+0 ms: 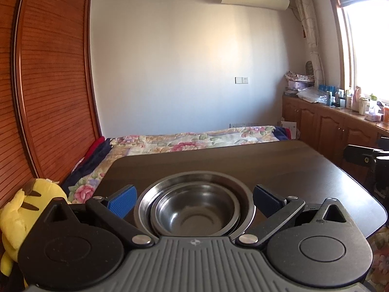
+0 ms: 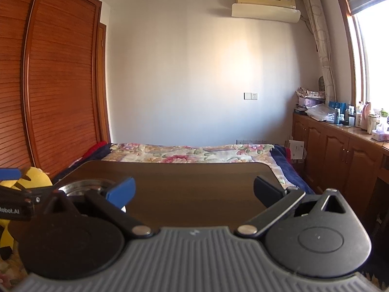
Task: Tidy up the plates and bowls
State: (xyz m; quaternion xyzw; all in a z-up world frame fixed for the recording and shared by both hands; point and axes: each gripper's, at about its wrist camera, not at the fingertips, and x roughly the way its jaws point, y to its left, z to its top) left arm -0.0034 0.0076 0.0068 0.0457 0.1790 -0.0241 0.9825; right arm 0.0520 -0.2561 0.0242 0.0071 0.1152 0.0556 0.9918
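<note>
A stack of steel dishes sits on the dark wooden table (image 1: 279, 170): a small bowl (image 1: 194, 213) nested in a wider steel plate (image 1: 194, 178). My left gripper (image 1: 194, 198) is open, its blue-padded fingers spread on either side of the stack, not touching it. In the right wrist view the same steel plate (image 2: 85, 186) shows at the left, partly hidden behind my right gripper's left finger. My right gripper (image 2: 194, 192) is open over bare table (image 2: 194, 189) with nothing between its fingers. The left gripper's body (image 2: 14, 202) reaches in at the left edge.
A bed with a floral cover (image 2: 189, 154) lies beyond the table. A yellow plush toy (image 1: 22, 209) sits left of the table by the slatted wardrobe (image 1: 48, 85). Wooden cabinets (image 2: 340, 155) with bottles line the right wall under the window. The right gripper's body (image 1: 364, 160) shows at right.
</note>
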